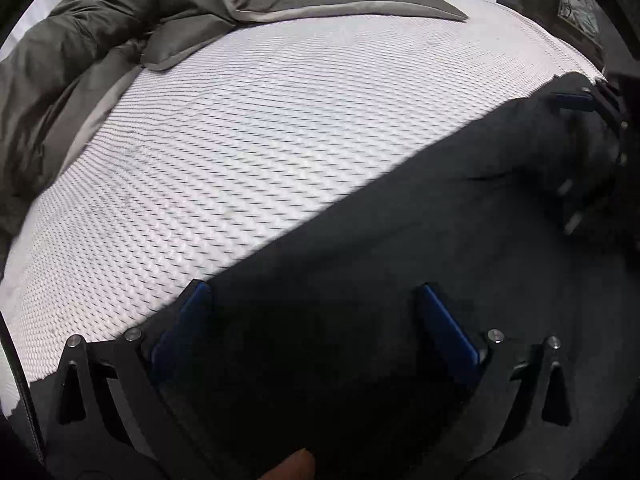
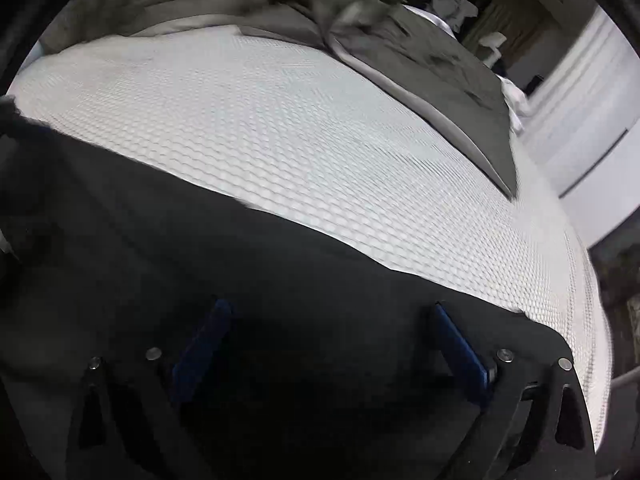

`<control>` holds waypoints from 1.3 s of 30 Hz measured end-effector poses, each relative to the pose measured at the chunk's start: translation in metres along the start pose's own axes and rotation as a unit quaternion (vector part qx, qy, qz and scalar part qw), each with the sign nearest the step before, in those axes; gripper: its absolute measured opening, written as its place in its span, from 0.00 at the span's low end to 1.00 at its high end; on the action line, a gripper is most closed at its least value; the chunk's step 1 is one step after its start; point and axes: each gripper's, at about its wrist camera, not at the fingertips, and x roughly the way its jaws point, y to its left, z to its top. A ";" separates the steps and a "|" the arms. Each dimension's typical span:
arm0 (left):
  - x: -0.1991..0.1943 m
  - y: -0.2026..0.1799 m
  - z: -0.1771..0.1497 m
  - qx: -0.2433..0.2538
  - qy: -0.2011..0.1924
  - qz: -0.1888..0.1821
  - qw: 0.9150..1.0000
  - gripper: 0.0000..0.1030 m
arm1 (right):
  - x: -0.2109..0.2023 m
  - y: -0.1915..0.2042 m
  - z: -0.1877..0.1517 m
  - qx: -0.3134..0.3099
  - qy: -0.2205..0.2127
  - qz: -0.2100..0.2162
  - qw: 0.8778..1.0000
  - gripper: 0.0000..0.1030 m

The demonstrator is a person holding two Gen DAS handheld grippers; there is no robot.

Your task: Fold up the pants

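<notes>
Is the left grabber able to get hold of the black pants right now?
Probably yes. The left gripper is open right above the black pants lying flat on the white mattress, and nothing sits between its fingers and the cloth.

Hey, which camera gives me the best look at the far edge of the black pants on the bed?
The right wrist view. There the black pants show their far edge unbroken across the white mattress, ending at a corner on the right. The left wrist view shows the pants edge too, but the right gripper covers its far end.
</notes>
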 end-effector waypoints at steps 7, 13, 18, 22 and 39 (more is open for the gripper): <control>0.000 0.106 -0.035 -0.165 0.007 0.054 0.985 1.00 | 0.013 -0.147 -0.054 0.206 0.067 -0.030 0.976 0.98; -0.055 0.061 -0.036 -0.127 -0.029 0.058 0.990 0.99 | -0.058 -0.110 -0.044 0.197 -0.057 -0.048 0.978 0.99; -0.088 -0.049 -0.054 -0.008 -0.054 -0.007 0.998 0.99 | -0.079 -0.039 -0.051 0.177 -0.040 0.078 0.980 0.99; -0.075 -0.093 -0.078 0.027 -0.028 0.022 0.999 0.99 | -0.083 0.035 -0.080 0.096 -0.025 0.084 0.992 0.99; -0.129 0.042 -0.192 -0.153 -0.036 0.134 0.978 0.99 | -0.154 -0.087 -0.232 0.276 -0.026 0.012 0.961 0.99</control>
